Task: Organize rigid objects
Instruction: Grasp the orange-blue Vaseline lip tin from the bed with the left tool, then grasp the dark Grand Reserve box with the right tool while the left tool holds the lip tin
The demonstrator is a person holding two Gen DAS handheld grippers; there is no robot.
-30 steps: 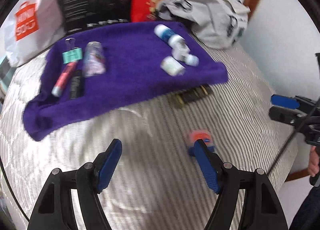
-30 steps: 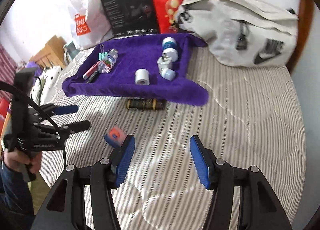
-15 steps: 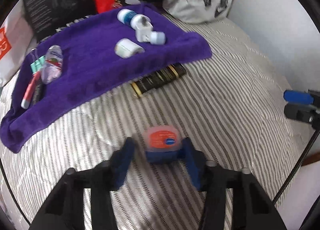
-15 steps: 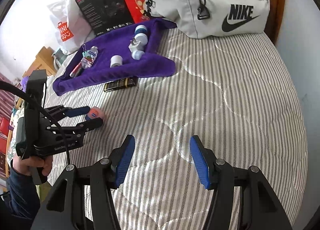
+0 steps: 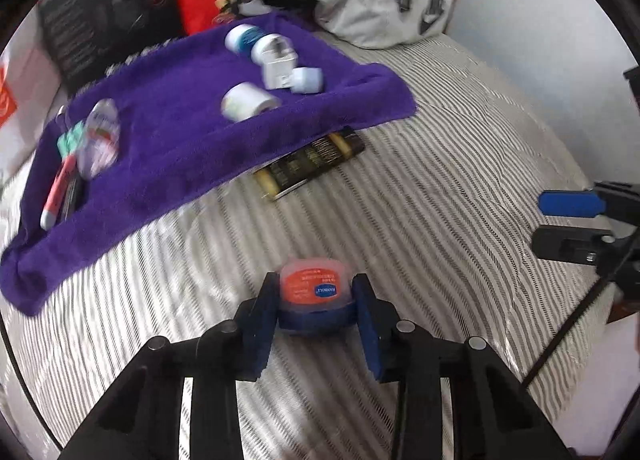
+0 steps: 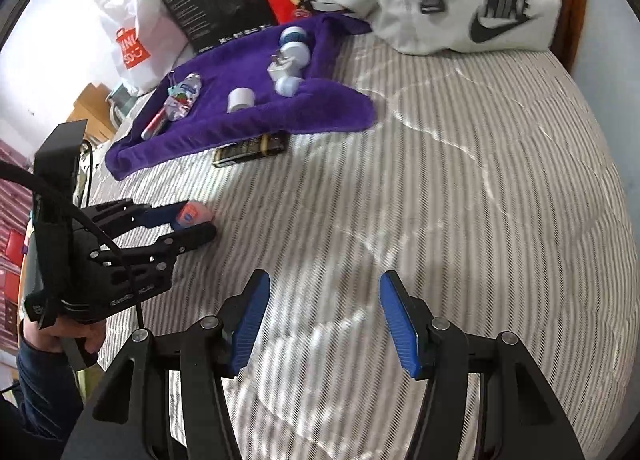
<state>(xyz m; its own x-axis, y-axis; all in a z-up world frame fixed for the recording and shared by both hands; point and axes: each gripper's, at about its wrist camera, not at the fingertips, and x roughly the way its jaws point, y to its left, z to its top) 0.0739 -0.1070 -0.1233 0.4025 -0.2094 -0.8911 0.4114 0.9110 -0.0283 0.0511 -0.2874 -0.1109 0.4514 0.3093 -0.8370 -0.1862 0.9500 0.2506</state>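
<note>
Small orange-lidded blue jar (image 5: pixel 313 292) upright on striped mattress (image 5: pixel 440 220)

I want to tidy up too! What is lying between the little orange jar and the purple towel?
A dark flat box with gold print, at the purple towel edge; otherwise bare striped mattress. The left wrist view shows it, with the orange jar in the left tongs.

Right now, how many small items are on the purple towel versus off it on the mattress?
On the purple towel: 9, as far as the blur allows
Off it: 2, the black box partly under the towel edge and the orange-lidded jar in the left gripper
Total: 11
</note>
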